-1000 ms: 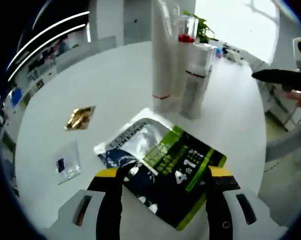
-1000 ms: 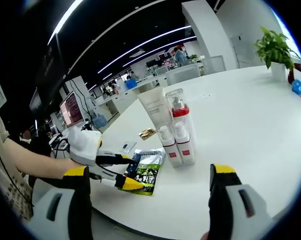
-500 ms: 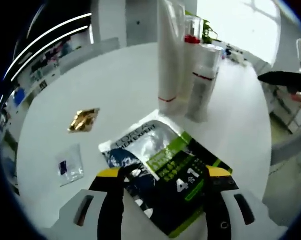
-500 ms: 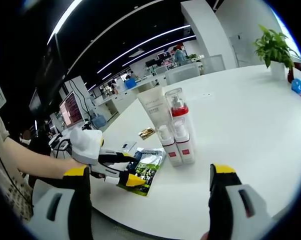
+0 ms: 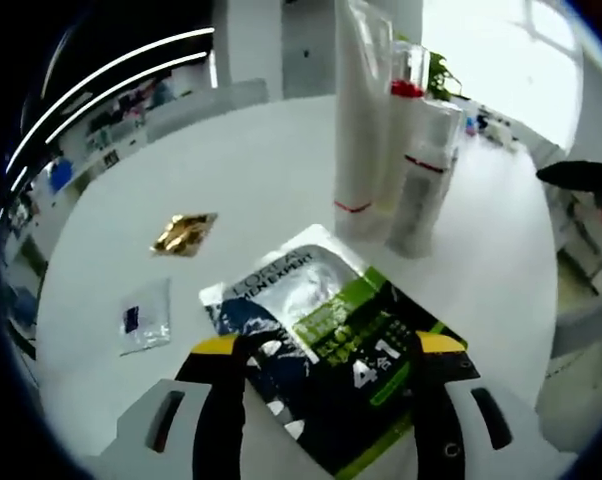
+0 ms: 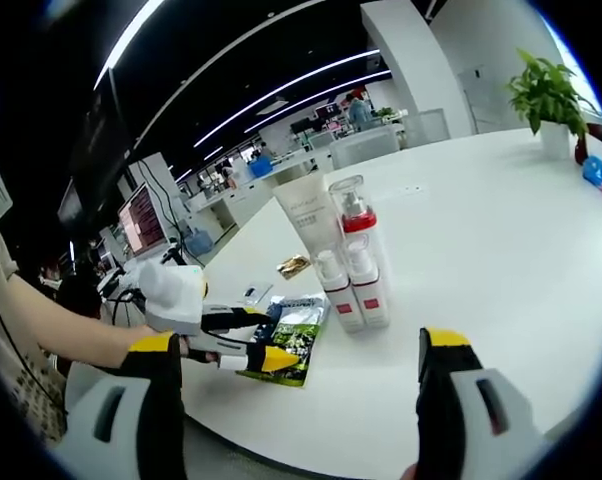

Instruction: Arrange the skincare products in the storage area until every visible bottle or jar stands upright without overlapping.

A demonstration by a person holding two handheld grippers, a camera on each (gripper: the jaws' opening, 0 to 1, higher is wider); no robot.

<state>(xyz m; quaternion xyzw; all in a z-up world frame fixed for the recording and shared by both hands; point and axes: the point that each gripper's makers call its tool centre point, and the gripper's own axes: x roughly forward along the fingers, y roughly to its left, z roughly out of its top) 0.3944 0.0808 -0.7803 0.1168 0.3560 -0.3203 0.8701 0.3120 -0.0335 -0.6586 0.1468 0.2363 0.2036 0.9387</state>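
Note:
A tall white tube (image 5: 359, 120), a clear-capped bottle with a red collar (image 5: 406, 95) and a shorter white bottle (image 5: 424, 175) stand upright together on the round white table (image 5: 251, 170). In the right gripper view the same group is the tube (image 6: 306, 215), the capped bottle (image 6: 357, 220) and two small bottles (image 6: 333, 290) (image 6: 367, 285). A green, black and silver sachet (image 5: 326, 335) lies flat in front of them. My left gripper (image 5: 328, 345) is open, its jaws straddling the sachet's near end; it also appears as the left gripper (image 6: 271, 338) over the sachet (image 6: 293, 330). My right gripper (image 6: 299, 340) is open and holds nothing.
A gold sachet (image 5: 184, 232) and a small clear sachet (image 5: 146, 315) lie to the left of the big one. A potted plant (image 6: 546, 95) stands at the far side of the table. A person's arm (image 6: 61, 325) holds the left gripper. The table edge runs close under both grippers.
The left gripper has shifted a little over the sachet, staying open. The bottles, tube and sachets have not moved. The right gripper has held still.

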